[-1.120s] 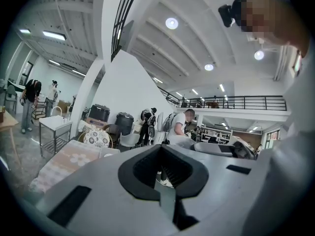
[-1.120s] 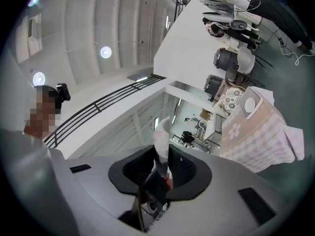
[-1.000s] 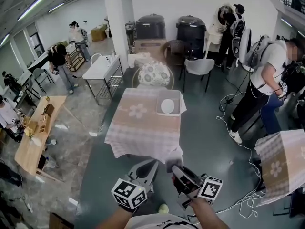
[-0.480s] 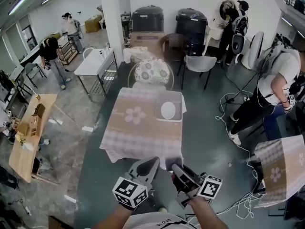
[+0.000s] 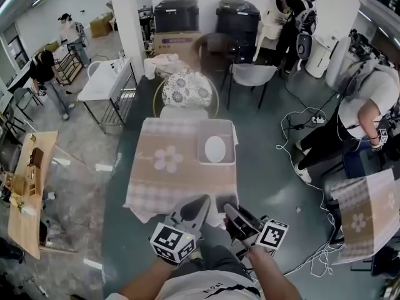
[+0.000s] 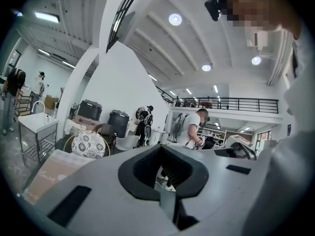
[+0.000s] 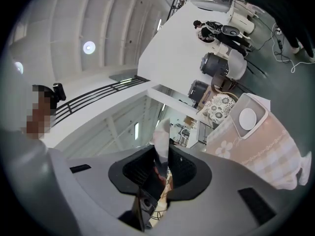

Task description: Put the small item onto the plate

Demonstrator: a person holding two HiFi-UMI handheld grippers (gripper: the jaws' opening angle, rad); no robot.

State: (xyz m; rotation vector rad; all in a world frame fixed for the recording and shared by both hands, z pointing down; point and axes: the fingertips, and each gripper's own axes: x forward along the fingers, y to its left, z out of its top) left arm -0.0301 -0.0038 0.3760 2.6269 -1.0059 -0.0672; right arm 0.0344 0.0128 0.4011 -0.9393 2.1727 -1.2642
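A table [image 5: 156, 180] with a checked cloth and a flower print stands ahead of me. On its far right part lies a pale tray [image 5: 232, 158] with a white plate [image 5: 215, 149] in it. Both grippers hover short of the table's near edge. My right gripper [image 5: 230, 211] is shut on a small pale packet [image 7: 161, 134], which sticks out past the jaws of the right gripper [image 7: 160, 166]. The plate [image 7: 247, 118] shows far off in that view. My left gripper [image 5: 201, 205] is shut with nothing in it; the left gripper [image 6: 167, 183] points past the table [image 6: 49, 173].
A chair with a floral cushion [image 5: 184, 91] stands behind the table. A white pillar [image 5: 128, 24] rises at the back left. Cables [image 5: 300, 124] trail on the floor at right, near a bending person [image 5: 362, 105]. A second clothed table [image 5: 369, 211] stands at right, a wooden one [image 5: 25, 186] at left.
The table, tray and plate have slid lower in the head view and closer to the grippers. Both grippers keep their pose, and the right one still holds the packet.
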